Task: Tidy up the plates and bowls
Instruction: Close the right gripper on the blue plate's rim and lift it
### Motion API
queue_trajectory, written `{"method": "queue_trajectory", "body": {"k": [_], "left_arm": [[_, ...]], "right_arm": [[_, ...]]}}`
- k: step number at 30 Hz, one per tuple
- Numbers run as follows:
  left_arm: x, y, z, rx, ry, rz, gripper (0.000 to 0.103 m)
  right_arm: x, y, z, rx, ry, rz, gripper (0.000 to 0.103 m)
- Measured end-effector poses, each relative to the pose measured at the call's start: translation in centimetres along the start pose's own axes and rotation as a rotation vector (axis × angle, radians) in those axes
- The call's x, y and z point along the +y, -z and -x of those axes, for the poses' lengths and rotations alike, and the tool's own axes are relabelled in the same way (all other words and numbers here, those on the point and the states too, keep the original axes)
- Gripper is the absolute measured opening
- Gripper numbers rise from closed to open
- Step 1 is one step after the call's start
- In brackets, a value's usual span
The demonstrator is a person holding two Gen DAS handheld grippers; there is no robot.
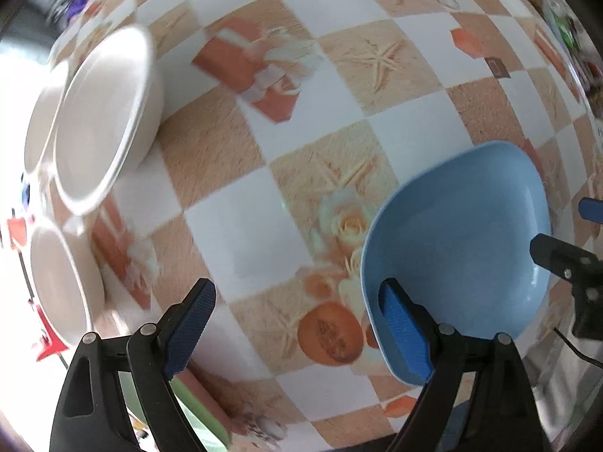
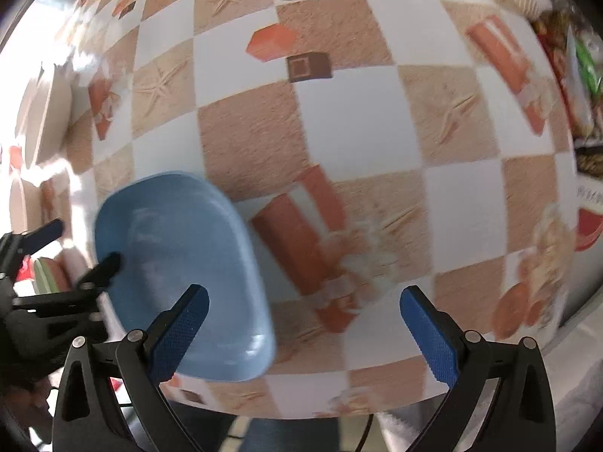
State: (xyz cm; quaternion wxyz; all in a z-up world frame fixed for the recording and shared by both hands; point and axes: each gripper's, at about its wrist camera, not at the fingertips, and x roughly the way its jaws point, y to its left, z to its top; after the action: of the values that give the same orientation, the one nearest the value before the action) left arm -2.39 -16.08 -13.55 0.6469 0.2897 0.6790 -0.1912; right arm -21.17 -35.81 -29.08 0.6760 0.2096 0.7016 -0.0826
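Note:
A light blue plate [image 1: 459, 248] [image 2: 181, 248] lies flat on the checkered tablecloth. Three white bowls stand at the left in the left wrist view: one large [image 1: 105, 113], one behind it [image 1: 37, 113], one nearer [image 1: 60, 278]. My left gripper [image 1: 297, 324] [image 2: 75, 252] hangs open above the table, pointing down, with its right finger [image 1: 405, 331] over the plate's left rim; nothing is gripped. My right gripper [image 2: 305, 335] [image 1: 569, 226] is open too, over the plate's right side, with its left finger [image 2: 181, 335] above the plate. It holds nothing.
Green and pink flat items [image 1: 199, 406] [image 2: 49, 271] lie at the table's near edge below the left gripper. A red object [image 1: 49, 342] sits beside the bowls. Packets and clutter [image 2: 580, 75] line the right edge of the table. The front table edge [image 2: 301, 414] is close.

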Motion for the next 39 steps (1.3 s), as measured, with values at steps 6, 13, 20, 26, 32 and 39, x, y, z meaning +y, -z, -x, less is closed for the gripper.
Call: {"method": "queue_trajectory", "body": {"k": [6,13,20,26,32,39], "left_arm": [[0.4,5.7,-1.0,0.024,0.024,0.096,0.091],[-2.5,5.1,-2.5,-0.016,0.03,0.094,0.091],[-5.3,0.1,-1.7,-0.048,0.048,0.116,0.093],[-4.1,0.0,-2.1,-0.031,0.081,0.166,0.094],[-4.5,0.1,-3.1,-0.003,0.134,0.135,0.071],[-6.5,0.8,-2.5,0.004,0.177,0.051,0.034]], "right_arm": [[1.8,-0.3,-0.5,-0.005,0.056,0.092,0.102],[3.6,0.1,-2.6,0.016,0.093,0.128,0.102],[4.5,0.7,-2.7,0.012,0.062,0.106,0.103],[3.0,0.3,-2.9,0.017,0.059,0.094,0.103],[2.6,-0.8,-3.7,0.038,0.053,0.082,0.099],[4.9,1.1,-2.6,-0.014,0.035,0.128,0.051]]}}
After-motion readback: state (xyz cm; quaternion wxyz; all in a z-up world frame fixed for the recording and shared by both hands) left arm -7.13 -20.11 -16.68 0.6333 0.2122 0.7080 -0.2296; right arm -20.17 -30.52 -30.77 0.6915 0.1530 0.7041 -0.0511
